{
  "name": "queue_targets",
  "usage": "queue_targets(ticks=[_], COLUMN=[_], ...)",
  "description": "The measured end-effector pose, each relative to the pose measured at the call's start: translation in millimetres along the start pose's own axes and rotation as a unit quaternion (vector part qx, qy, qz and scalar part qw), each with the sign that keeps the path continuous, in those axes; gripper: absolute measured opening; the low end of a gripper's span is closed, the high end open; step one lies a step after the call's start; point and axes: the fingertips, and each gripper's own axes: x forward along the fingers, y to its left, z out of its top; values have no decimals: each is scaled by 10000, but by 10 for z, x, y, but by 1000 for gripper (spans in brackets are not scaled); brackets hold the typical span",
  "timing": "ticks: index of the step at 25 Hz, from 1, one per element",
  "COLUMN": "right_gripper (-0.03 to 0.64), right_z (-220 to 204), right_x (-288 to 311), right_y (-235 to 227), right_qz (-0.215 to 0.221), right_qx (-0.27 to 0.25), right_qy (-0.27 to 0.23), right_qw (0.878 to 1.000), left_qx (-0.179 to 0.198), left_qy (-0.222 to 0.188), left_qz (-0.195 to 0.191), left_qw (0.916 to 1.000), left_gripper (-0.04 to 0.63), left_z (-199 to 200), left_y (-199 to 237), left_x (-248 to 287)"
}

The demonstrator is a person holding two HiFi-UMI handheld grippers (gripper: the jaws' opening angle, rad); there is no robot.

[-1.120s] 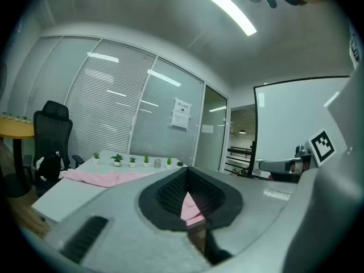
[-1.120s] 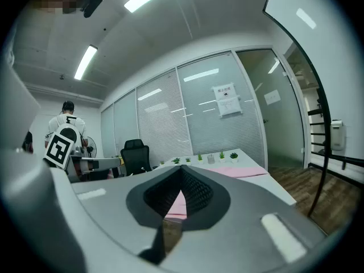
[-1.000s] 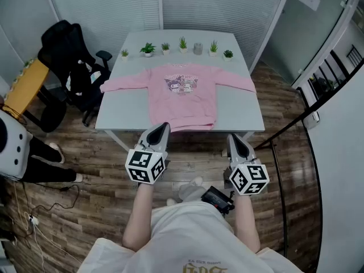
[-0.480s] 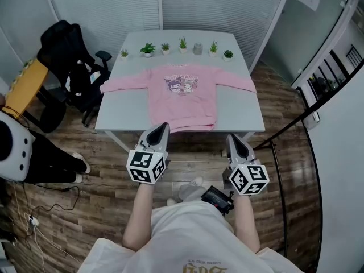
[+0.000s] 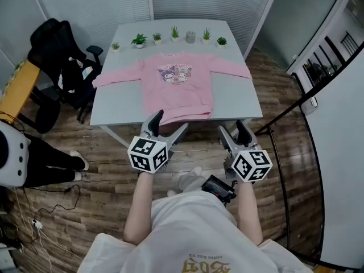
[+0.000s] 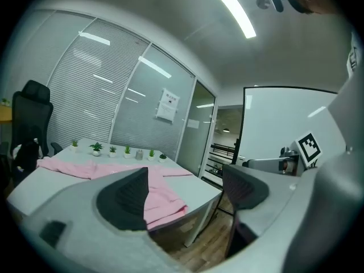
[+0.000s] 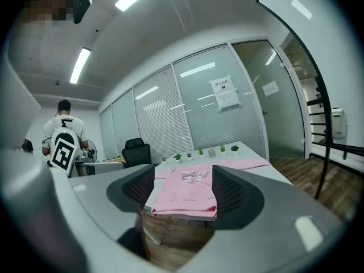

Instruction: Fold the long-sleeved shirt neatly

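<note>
So the shirt (image 5: 176,84) lies flat on the bench (image 5: 119,104), sleeves out sideways, hem at the near edge, nothing folded yet. My left gripper (image 5: 170,121) and right gripper (image 5: 233,127) have just been opening: both spread, nothing between them, short of the bench. Next I reckon: reach for a sleeve.

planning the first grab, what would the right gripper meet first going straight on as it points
Likely the pink shirt, its near hem at the table edge; depth is unclear. The right gripper has just been opening its jaws, nothing between them.
</note>
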Motion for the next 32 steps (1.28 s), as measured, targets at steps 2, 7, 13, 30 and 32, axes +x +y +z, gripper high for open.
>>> queue_targets(ticks=[2,7,13,30,32], right_gripper=[310,308,301,301,301], right_z=[-5,-46,-128,-131,-61], right_x=[-27,-159,-286,642,818], right_y=[-16,-111,-372,-1847,-2092], right_qz=[-33,-246,-610,-789,-808], right_qx=[45,118,240,426,432], right_qy=[23,10,30,321,354], right_qw=[10000,9996,9978,9955,9952], left_qx=[46,32,34,394,404], left_qy=[5,-2,218,906,955], left_qz=[-7,-93,-388,-677,-681], left_qw=[10000,10000,9990,9928,9923], left_gripper=[405,393,391,390,390], left_z=[9,-13,-116,-302,-292], left_y=[-4,-57,-176,-175,-151], left_x=[20,61,328,2006,2279])
